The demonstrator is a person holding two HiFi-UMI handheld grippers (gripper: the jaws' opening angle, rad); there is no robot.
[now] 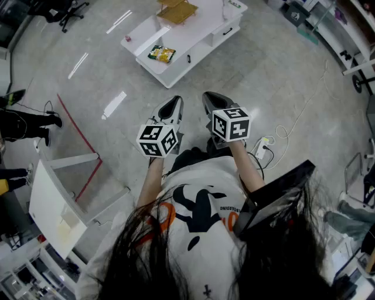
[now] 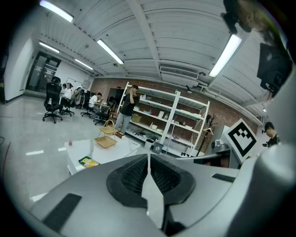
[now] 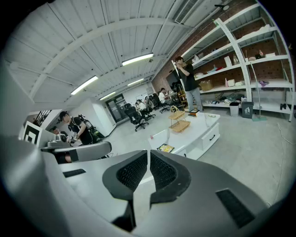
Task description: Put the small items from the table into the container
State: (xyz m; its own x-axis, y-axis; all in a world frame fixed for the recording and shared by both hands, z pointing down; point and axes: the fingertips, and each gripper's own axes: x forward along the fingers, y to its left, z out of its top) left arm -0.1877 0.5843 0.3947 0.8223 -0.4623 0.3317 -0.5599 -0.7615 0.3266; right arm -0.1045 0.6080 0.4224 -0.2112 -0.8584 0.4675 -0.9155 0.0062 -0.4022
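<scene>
Standing well back from the white desk (image 1: 196, 32), the person has not picked anything up yet. Both tools are held out in front, side by side, over the bare floor. The left tool (image 1: 171, 108) is closed tight with nothing in it. The right tool (image 1: 212, 105) is closed tight and empty too.

The small things all wait on the desk, well apart from both tools. A yellow and green snack packet (image 1: 161, 54) lies near the end of the desk closest to the person. A tiny pink thing (image 1: 128, 38) sits by the left corner, and a small dark thing (image 1: 188, 58) lies close to the front edge. These 2 are too small for me to tell what they are. The basket (image 1: 177, 10) stands by the far edge, and it looks like the container for this job.

I think this is the very start, the step of getting to the desk. Next the person needs to walk closer, open 1 tool wide and bring it down around 1 small thing. The packet is flat, so the tool may have to pinch it by an edge
</scene>
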